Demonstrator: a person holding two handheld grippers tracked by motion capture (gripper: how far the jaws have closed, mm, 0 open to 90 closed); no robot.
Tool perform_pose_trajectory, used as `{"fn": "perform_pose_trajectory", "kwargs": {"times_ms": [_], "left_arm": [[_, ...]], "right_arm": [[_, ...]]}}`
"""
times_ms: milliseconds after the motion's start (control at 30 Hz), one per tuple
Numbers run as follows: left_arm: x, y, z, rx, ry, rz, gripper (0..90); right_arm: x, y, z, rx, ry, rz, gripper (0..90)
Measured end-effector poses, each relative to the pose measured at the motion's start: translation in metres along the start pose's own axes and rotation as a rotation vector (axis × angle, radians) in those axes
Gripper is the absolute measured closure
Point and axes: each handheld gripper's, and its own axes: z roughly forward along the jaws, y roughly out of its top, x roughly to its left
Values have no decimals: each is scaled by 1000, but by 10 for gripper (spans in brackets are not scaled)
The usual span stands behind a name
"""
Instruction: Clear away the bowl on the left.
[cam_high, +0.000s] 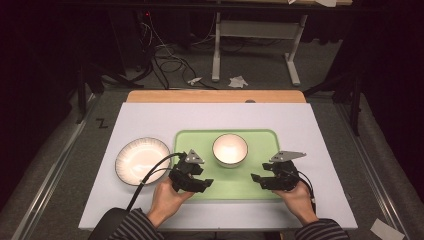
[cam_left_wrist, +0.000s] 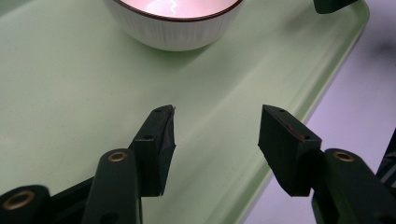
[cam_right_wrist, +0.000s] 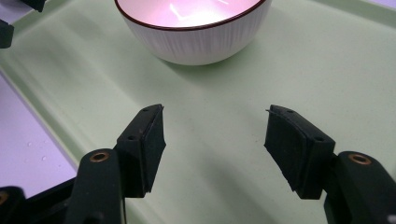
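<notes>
A white ribbed bowl with a dark rim stands upright on a light green tray. My left gripper hovers over the tray's near left part, open and empty. My right gripper hovers over the near right part, open and empty as well. In the left gripper view the bowl is ahead of the spread jaws of the gripper, above bare tray. In the right gripper view the bowl stands just beyond the gripper, over the tray.
A white plate with a dark rim lies on the white mat left of the tray. The wooden table edge runs along the far side. Cables and a desk frame are on the floor beyond.
</notes>
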Motion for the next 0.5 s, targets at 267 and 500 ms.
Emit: {"fn": "perform_pose_trajectory", "kwargs": {"times_ms": [267,500], "left_arm": [[4,-2,7,16,-7,-14,454],[13,-5,11,21,-9,-66,447]], "right_arm": [[1,0,2,7,6,-7,392],[1,0,3,18,14,-13,391]]}}
